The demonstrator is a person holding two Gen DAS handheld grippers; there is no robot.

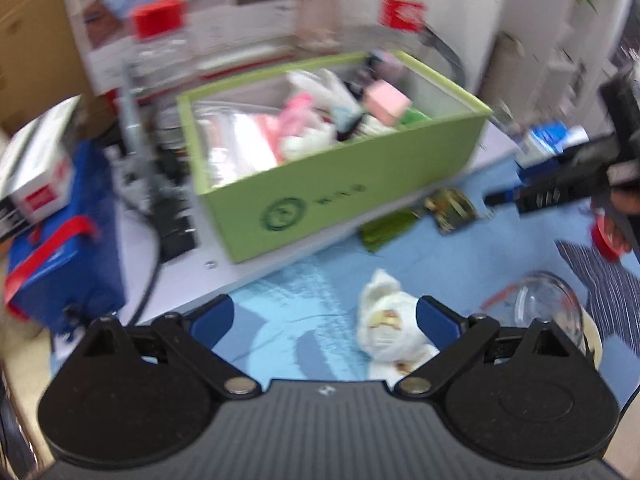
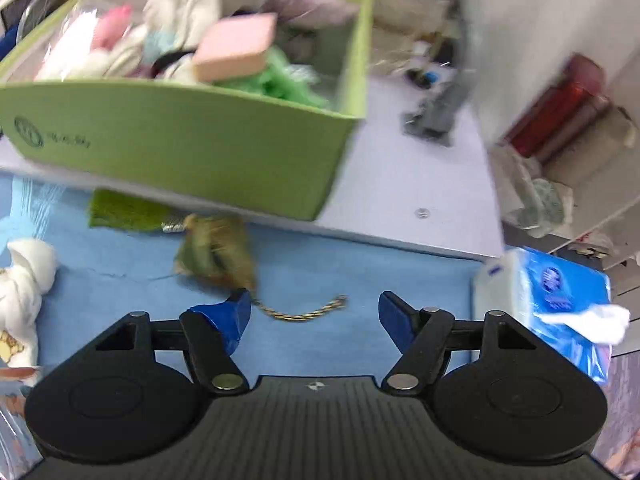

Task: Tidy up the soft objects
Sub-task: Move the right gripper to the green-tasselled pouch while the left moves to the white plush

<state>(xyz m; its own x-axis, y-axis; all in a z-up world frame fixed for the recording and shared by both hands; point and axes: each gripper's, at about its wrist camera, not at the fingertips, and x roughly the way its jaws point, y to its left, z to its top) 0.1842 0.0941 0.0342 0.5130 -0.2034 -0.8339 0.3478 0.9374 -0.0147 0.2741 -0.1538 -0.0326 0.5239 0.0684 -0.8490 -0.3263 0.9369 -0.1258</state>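
Two grippers: both hang over the blue mat (image 2: 320, 264), tilted down toward it.
Left gripper (image 1: 324, 316): fingers (image 1: 434, 320) spread wide, nothing clamped; the right-hand finger sits just beside the white bundle without pressing it.
Right gripper (image 2: 315, 312): fingers (image 2: 236, 316) parted, nothing between them but mat and a bit of chain.
White bundle (image 1: 386, 320): crumpled soft cloth with a small print, lying on the mat near its front edge.
Chain (image 2: 304, 312): gold, loose on the mat, running from the olive pouch toward the right gripper's fingers.
Olive pouch (image 2: 216, 252): on the mat just in front of the green box.
Green cloth (image 2: 120, 210): flat, at the mat's back edge, partly under the box's shadow.
Green box (image 2: 180, 148): on the white tabletop (image 2: 408, 184) behind the mat, holding a pink sponge (image 2: 236, 46), white and pink soft toys, and clear bags.
Tissue pack (image 2: 556, 292): blue, at the mat's right edge, one tissue sticking out.
Sharpness: both views are motion-blurred.
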